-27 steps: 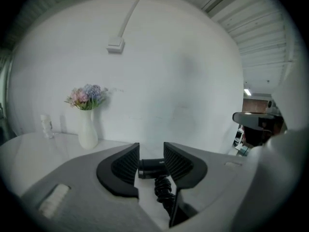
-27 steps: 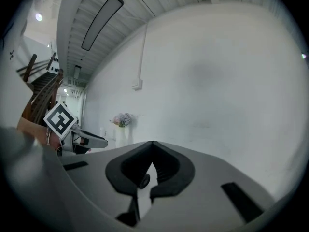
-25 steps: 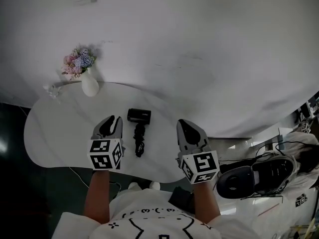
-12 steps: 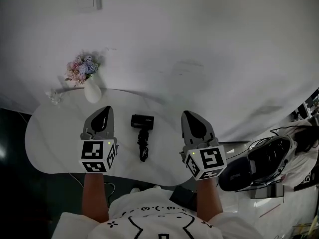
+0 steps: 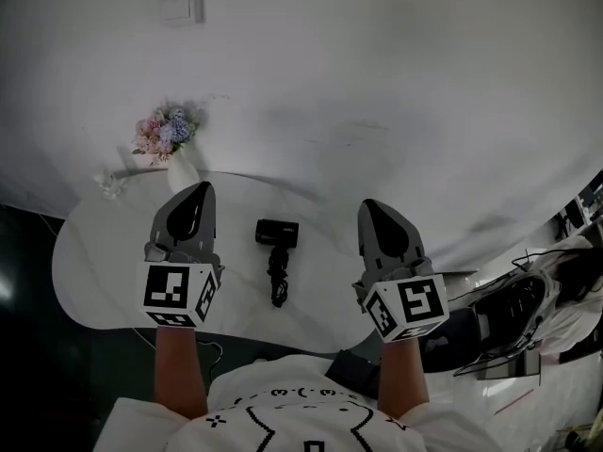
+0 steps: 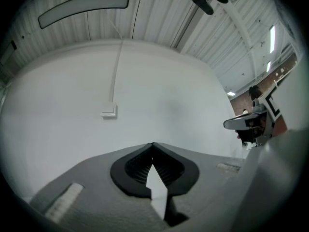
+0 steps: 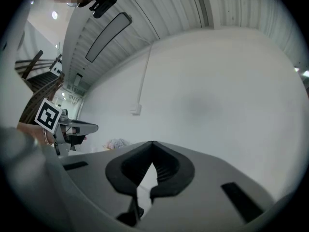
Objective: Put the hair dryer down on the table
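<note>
The black hair dryer (image 5: 276, 233) lies on the white oval table (image 5: 104, 271), its coiled cord (image 5: 278, 285) trailing toward the near edge. No gripper touches it. My left gripper (image 5: 201, 188) hovers left of the dryer, raised above the tabletop, jaws shut and empty; in the left gripper view its tips (image 6: 152, 144) meet against the bare wall. Right of the dryer my right gripper (image 5: 368, 205) is also lifted and shut on nothing, its tips (image 7: 152, 142) touching in the right gripper view.
A white vase (image 5: 182, 172) of pink and blue flowers (image 5: 166, 130) stands at the table's far left, with a small clear object (image 5: 108, 185) beside it. A wall switch (image 5: 179, 6) sits above. Dark equipment (image 5: 509, 318) lies on the floor at right.
Both grippers have risen away from the tabletop. The left jaws, slightly apart a second ago, have closed with nothing between them. The hair dryer has stayed on the table.
</note>
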`<state>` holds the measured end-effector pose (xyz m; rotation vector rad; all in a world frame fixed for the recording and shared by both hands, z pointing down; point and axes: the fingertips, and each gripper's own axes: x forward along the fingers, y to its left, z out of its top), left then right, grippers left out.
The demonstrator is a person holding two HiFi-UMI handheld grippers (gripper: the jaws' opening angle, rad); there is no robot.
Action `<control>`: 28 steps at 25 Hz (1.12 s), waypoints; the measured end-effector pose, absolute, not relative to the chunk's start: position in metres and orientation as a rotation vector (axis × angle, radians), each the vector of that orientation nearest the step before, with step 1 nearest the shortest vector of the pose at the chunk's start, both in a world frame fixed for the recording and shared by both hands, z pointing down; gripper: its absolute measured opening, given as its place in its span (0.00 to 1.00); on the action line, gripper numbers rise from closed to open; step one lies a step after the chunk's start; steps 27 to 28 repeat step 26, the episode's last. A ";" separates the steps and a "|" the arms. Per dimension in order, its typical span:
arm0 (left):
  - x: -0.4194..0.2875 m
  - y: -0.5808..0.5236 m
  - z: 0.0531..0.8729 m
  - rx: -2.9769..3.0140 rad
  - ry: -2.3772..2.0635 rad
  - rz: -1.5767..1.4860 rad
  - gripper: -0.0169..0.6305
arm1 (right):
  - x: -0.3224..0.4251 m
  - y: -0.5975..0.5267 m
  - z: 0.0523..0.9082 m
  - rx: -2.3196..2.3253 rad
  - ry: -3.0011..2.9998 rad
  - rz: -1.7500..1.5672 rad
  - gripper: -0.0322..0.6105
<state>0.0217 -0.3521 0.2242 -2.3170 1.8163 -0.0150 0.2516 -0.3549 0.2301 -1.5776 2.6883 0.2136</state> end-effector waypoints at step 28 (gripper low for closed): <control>0.023 -0.337 0.209 -2.324 1.768 0.018 0.05 | 0.247 -0.340 0.216 -1.622 2.691 0.310 0.04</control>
